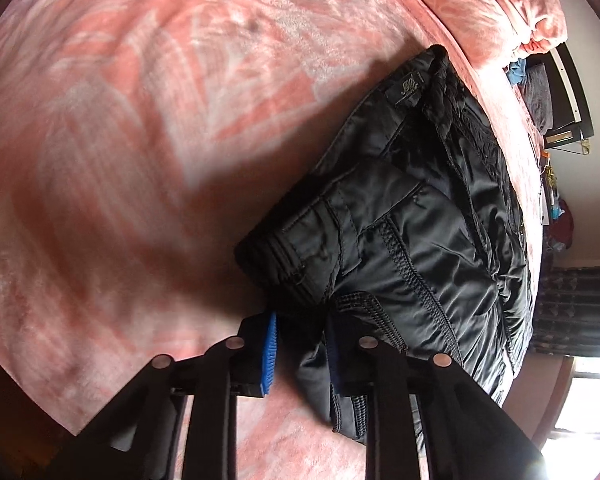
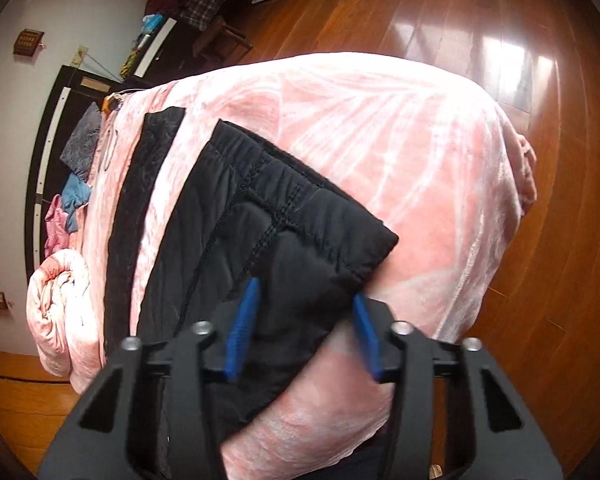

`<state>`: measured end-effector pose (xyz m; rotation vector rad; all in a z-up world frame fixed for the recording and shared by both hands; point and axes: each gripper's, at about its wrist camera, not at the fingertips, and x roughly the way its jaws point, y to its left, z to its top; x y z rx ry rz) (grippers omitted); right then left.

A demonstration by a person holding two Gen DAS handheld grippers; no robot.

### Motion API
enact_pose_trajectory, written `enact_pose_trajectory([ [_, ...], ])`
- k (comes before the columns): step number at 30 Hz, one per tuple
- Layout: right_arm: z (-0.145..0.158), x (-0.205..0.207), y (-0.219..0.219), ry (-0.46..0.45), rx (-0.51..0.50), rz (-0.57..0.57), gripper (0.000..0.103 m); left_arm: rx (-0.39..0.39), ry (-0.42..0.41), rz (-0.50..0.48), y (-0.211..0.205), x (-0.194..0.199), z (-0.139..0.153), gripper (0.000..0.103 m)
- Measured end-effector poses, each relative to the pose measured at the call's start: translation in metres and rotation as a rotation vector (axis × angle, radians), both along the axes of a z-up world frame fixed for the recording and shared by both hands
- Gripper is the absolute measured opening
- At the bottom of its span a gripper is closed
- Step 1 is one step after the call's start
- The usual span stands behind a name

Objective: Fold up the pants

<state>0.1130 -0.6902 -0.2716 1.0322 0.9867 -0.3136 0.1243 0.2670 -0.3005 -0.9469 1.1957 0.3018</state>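
The black pants (image 1: pixel 400 208) lie folded on the bed, on its pink blanket (image 1: pixel 140 120), and everything here is placed relative to them. In the left wrist view they sit close to the bed's far edge, waistband and a small brand label at the end farthest from the camera, stitched seams and a pocket facing up. The left gripper (image 1: pixel 304 356) stands at their near end with its blue pads (image 1: pixel 271 354) set moderately apart; a fold of the shiny fabric runs down between the fingers, though the far pad is shaded and it is hard to say whether the cloth is pinched or merely lying in the gap. Beyond the pants, past the bed edge, a rolled pink quilt (image 1: pixel 540 12) rests at the headboard end. In the right wrist view the same pants (image 2: pixel 268 240) show their gathered elastic waistband toward the wooden floor (image 2: pixel 460 20) side. The right gripper (image 2: pixel 304 336) is spread wide over the pants' near corner, one blue pad over the fabric and the other just off its edge above the blanket, gripping nothing. A separate dark strip of cloth (image 2: pixel 140 208) lies beside the pants on their headboard side.
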Motion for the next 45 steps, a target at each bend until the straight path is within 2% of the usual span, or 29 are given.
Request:
enact_pose_trajectory([
  [5, 0.014, 0.0, 0.026, -0.043, -0.002, 0.095, 0.016, 0.014, -0.024, 0.104, 0.022, -0.023, 0.01, 0.019],
  [10, -0.003, 0.005, 0.045, 0.019, -0.026, 0.183, 0.015, 0.015, -0.003, 0.167, 0.042, -0.04, 0.002, 0.019],
  [13, -0.004, 0.003, 0.047, 0.032, -0.045, 0.197, 0.017, 0.042, 0.015, 0.154, 0.037, -0.035, 0.001, 0.022],
  [14, -0.002, 0.004, 0.046, 0.036, -0.05, 0.21, 0.022, 0.06, 0.025, 0.131, 0.035, -0.032, 0.003, 0.023],
  [15, 0.002, 0.004, 0.045, 0.047, -0.054, 0.225, 0.035, 0.083, 0.034, 0.106, 0.033, -0.029, 0.009, 0.028],
  [16, 0.008, 0.003, 0.042, 0.057, -0.065, 0.236, 0.043, 0.108, 0.036, 0.077, 0.032, -0.027, 0.016, 0.035],
  [17, 0.016, -0.001, 0.037, 0.065, -0.097, 0.24, 0.058, 0.148, 0.037, 0.05, 0.034, -0.027, 0.027, 0.042],
  [18, 0.027, -0.002, 0.034, 0.072, -0.144, 0.243, 0.064, 0.204, 0.036, 0.034, 0.036, -0.027, 0.039, 0.063],
  [19, 0.039, -0.003, 0.029, 0.079, -0.194, 0.252, 0.064, 0.26, 0.02, 0.022, 0.039, -0.027, 0.053, 0.08],
  [21, 0.057, 0.003, 0.024, 0.083, -0.251, 0.279, 0.065, 0.318, -0.054, -0.028, 0.045, -0.013, 0.083, 0.09],
  [22, 0.066, 0.01, 0.024, 0.077, -0.266, 0.299, 0.066, 0.33, -0.078, -0.061, 0.048, -0.002, 0.094, 0.09],
  [25, 0.086, 0.043, 0.029, 0.027, -0.23, 0.347, 0.078, 0.341, -0.152, -0.178, 0.057, 0.059, 0.122, 0.099],
  [27, 0.095, 0.071, 0.036, -0.012, -0.204, 0.358, 0.085, 0.337, -0.183, -0.251, 0.061, 0.107, 0.13, 0.099],
  [29, 0.097, 0.106, 0.045, -0.04, -0.163, 0.373, 0.089, 0.303, -0.191, -0.319, 0.062, 0.156, 0.123, 0.099],
  [31, 0.094, 0.138, 0.057, -0.042, -0.139, 0.392, 0.089, 0.265, -0.162, -0.346, 0.065, 0.199, 0.105, 0.099],
  [35, 0.083, 0.2, 0.079, -0.018, -0.161, 0.463, 0.089, 0.216, -0.103, -0.373, 0.066, 0.257, 0.059, 0.099],
  [38, 0.078, 0.243, 0.088, -0.011, -0.172, 0.507, 0.089, 0.197, -0.075, -0.406, 0.061, 0.276, 0.031, 0.099],
  [40, 0.076, 0.273, 0.093, -0.018, -0.176, 0.539, 0.089, 0.148, -0.069, -0.445, 0.056, 0.284, 0.016, 0.098],
  [41, 0.075, 0.287, 0.093, -0.016, -0.181, 0.555, 0.09, 0.126, -0.063, -0.462, 0.055, 0.285, 0.011, 0.097],
  [45, 0.07, 0.349, 0.091, 0.004, -0.218, 0.617, 0.09, 0.13, -0.052, -0.509, 0.049, 0.288, 0.003, 0.096],
])
